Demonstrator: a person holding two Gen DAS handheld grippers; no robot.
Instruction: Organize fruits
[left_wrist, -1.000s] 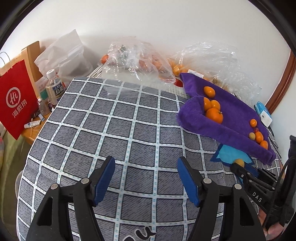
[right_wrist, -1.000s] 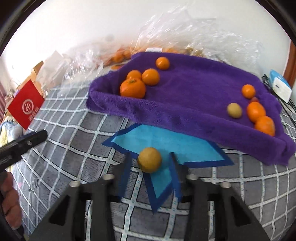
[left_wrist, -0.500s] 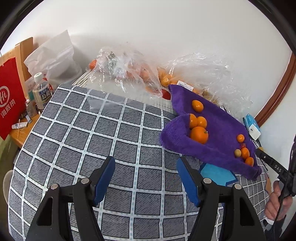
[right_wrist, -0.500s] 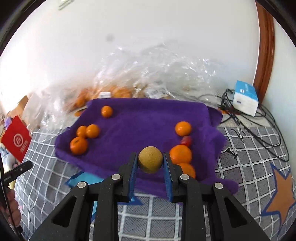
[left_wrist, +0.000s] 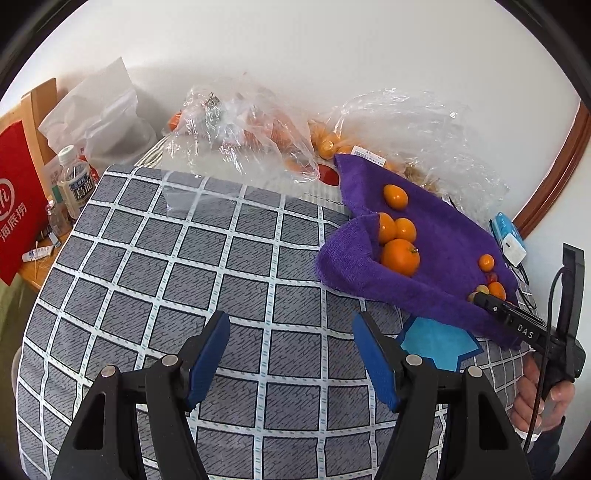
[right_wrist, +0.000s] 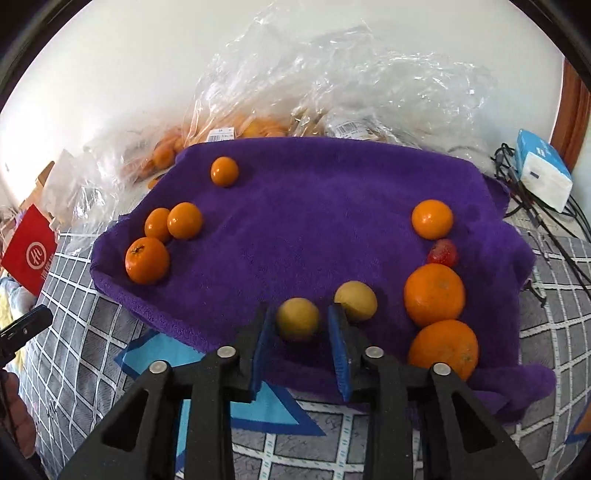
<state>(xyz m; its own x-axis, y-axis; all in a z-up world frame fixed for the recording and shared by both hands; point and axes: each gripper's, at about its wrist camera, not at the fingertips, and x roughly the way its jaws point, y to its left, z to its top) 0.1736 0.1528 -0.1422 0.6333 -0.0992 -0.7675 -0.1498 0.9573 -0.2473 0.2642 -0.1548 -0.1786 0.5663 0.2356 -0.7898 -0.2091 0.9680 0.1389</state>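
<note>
A purple towel (right_wrist: 314, 206) lies on the checked cloth with fruit on it. In the right wrist view my right gripper (right_wrist: 297, 325) hangs over the towel's near edge, and its jaws are opening. A small yellow fruit (right_wrist: 297, 319) rests on the towel between the pads, with a gap on each side. A second yellow fruit (right_wrist: 356, 301) lies just right of it, beside two big oranges (right_wrist: 434, 293) and a small red fruit (right_wrist: 442, 253). Several oranges (right_wrist: 147, 260) sit at the towel's left. My left gripper (left_wrist: 290, 339) stands open above the bare checked cloth (left_wrist: 184, 258), left of the towel (left_wrist: 443, 236).
Clear plastic bags (right_wrist: 332, 85) with more fruit line the wall behind the towel. A blue-and-white box (right_wrist: 543, 173) and black cables lie at the right. A red bag (left_wrist: 14, 206) and a water bottle (left_wrist: 75, 181) stand off the left edge. A blue star patch (left_wrist: 436, 339) shows under the towel's front.
My right gripper carried the yellow fruit from the blue star patch onto the towel's near edge, and its pads have parted from it. The left gripper has stayed open.
</note>
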